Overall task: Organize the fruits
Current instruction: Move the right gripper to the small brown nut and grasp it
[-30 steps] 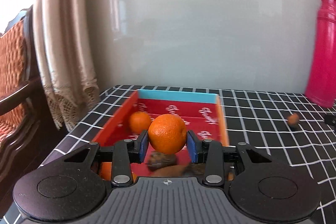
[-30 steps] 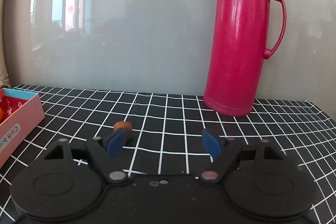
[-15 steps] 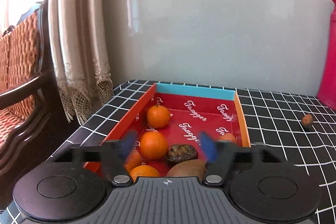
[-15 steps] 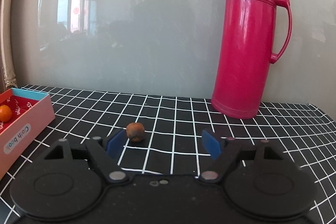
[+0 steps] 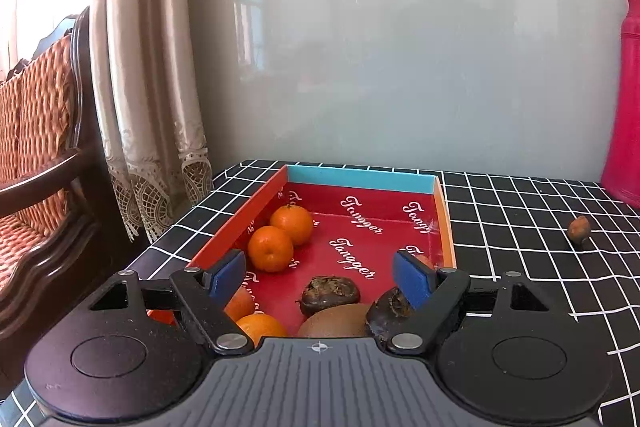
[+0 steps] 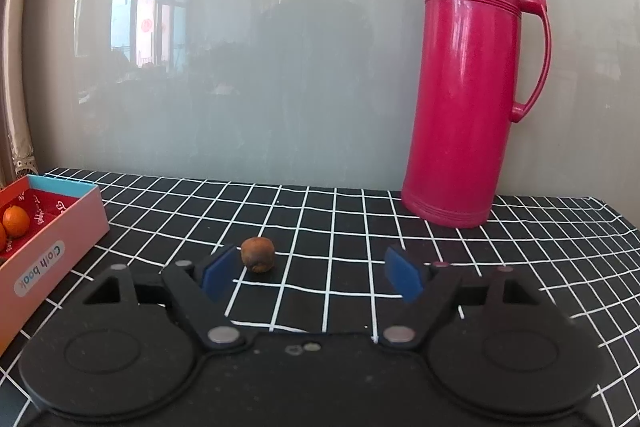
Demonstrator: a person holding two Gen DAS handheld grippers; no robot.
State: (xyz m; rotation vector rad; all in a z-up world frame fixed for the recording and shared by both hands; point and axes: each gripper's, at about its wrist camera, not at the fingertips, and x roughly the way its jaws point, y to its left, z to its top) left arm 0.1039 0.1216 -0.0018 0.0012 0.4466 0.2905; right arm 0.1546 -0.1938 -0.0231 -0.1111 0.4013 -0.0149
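Note:
A red box (image 5: pixel 445 223) lined with printed paper sits at the table's left end and holds several oranges (image 5: pixel 270 248), two dark wrinkled fruits (image 5: pixel 329 289) and a brown kiwi (image 5: pixel 336 321). My left gripper (image 5: pixel 320 275) hovers open over the box's near end, nothing between its blue pads. One small brown fruit (image 6: pixel 257 254) lies loose on the checked cloth, also seen far right in the left wrist view as the small brown fruit (image 5: pixel 579 227). My right gripper (image 6: pixel 312 273) stands open just short of it, the fruit close to the left pad (image 6: pixel 218 273).
A tall red thermos jug (image 6: pixel 468 87) stands at the back right against a glossy grey wall. A curtain (image 5: pixel 144 67) and a wooden chair (image 5: pixel 44 131) sit left of the table edge. The box's pink side (image 6: pixel 52 259) shows at the left of the right wrist view.
My left gripper opened and let go of an orange, which now lies in the box beside another. The right gripper's view shifted so the small brown fruit sits nearer its left pad.

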